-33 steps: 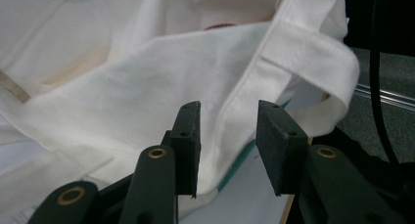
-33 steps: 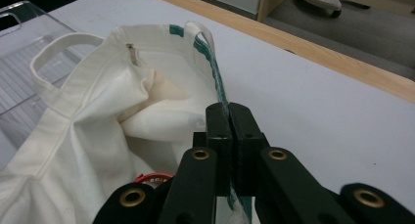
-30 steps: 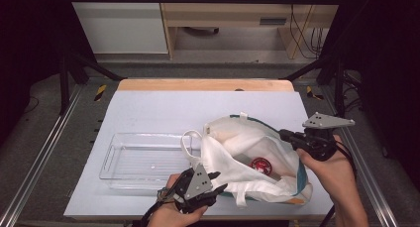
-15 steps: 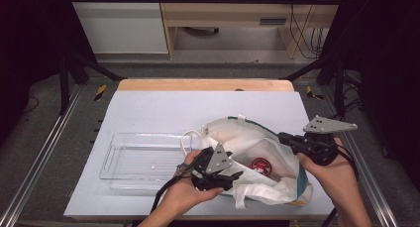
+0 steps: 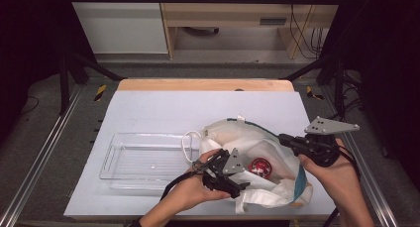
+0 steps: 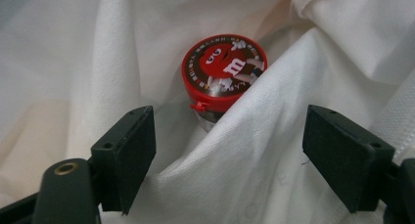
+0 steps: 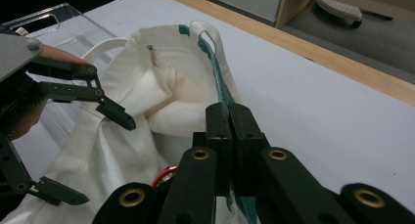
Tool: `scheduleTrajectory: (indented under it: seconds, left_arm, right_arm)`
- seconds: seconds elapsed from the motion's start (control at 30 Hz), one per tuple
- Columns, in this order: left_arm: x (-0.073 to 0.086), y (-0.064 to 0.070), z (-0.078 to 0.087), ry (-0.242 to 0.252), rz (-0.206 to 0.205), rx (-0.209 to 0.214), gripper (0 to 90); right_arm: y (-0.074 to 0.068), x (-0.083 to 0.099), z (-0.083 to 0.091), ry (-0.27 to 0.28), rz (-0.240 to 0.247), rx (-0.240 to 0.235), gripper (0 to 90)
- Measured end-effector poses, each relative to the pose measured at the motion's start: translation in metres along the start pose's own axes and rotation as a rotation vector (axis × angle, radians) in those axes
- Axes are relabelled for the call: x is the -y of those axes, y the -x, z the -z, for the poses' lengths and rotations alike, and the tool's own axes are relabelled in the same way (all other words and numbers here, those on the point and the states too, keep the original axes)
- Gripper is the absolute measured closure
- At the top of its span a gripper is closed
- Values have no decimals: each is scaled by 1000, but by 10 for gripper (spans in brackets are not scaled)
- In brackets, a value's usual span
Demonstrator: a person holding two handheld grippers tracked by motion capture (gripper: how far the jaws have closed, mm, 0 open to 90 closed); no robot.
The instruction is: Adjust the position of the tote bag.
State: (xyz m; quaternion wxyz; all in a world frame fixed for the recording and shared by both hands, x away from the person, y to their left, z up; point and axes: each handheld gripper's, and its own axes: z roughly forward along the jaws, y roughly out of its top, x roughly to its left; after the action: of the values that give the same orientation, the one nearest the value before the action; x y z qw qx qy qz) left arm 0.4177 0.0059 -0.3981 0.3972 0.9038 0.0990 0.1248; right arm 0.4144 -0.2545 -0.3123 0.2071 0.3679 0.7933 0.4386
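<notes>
**M&M's tub lies deep in the tote bag while both grippers work the opening**

M&M's tub (image 6: pixel 224 77), a small clear container with a red lid, rests inside the white cloth tote bag (image 5: pixel 277 197) at the near right of the table, half sunk in a fold so that only the lid and a strip of the wall show. In the high view the red lid (image 5: pixel 259 166) sits near the middle of the bag's mouth

Right gripper (image 7: pixel 230 117) has its jaws pressed together on the bag's green-trimmed rim, on the right side of the opening. Judging by the pull on the fabric, this hold lifts the edge and keeps the mouth spread so the tub stays reachable

Left gripper (image 6: pixel 227 150) points into the bag from the near left with its jaws spread wide and nothing between them; the tub lies just beyond them, still apart from both pads. A ridge of cloth lies between the jaws and the tub, so the grasp will likely need to go in over that fold

Clear plastic tray (image 5: pixel 114 160) stands on the table (image 5: pixel 163 108) just left of the bag, bare inside, probably the place meant for whatever comes out
</notes>
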Motion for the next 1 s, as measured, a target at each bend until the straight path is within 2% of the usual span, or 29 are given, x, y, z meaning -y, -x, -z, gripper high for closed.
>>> scheduleTrajectory:
  seconds: [0.1, 0.13, 0.17, 0.2, 0.27, 0.37, 0.43, 0.47, 0.53, 0.6, 0.77, 1.0]
  left_arm:
    - [1, -1, 1, -22, -3, 7, 259]
    - [2, -1, 1, -36, -10, 2, 314]
    - [4, -1, 1, -50, -11, -8, 424]
    - [4, -1, 2, -55, -6, -10, 424]
    - [9, -2, 2, -81, 24, -13, 564]
    - [12, -1, 1, -97, 41, 1, 696]
    - [13, 0, 2, -104, 42, -10, 763]
    - [14, 1, 2, -105, 44, -7, 763]
    - [16, 3, 3, -92, 44, 5, 820]
    - [16, 5, 5, -79, 33, -23, 849]
    - [21, 15, 8, -25, 46, -57, 858]
    - [29, 29, 13, -11, 29, -65, 858]
  right_arm:
    - [-1, 0, 0, -1, -3, -1, 882]
    - [-1, -1, 1, 0, -3, 2, 882]
    - [-1, 0, 1, -3, -3, 3, 882]
    - [-1, 0, 1, -3, -3, 3, 882]
    - [0, 0, 0, -5, -1, 4, 882]
    - [0, 1, 0, -4, -3, 5, 882]
    - [0, 1, 0, -5, -4, 6, 882]
    - [1, 1, 1, -4, -4, 6, 882]
    - [1, 1, 1, -1, -2, 6, 883]
    - [2, 2, 2, 0, -2, 6, 883]
    - [4, 3, 1, 1, 2, 13, 882]
    - [5, 5, 3, -1, 6, 10, 883]
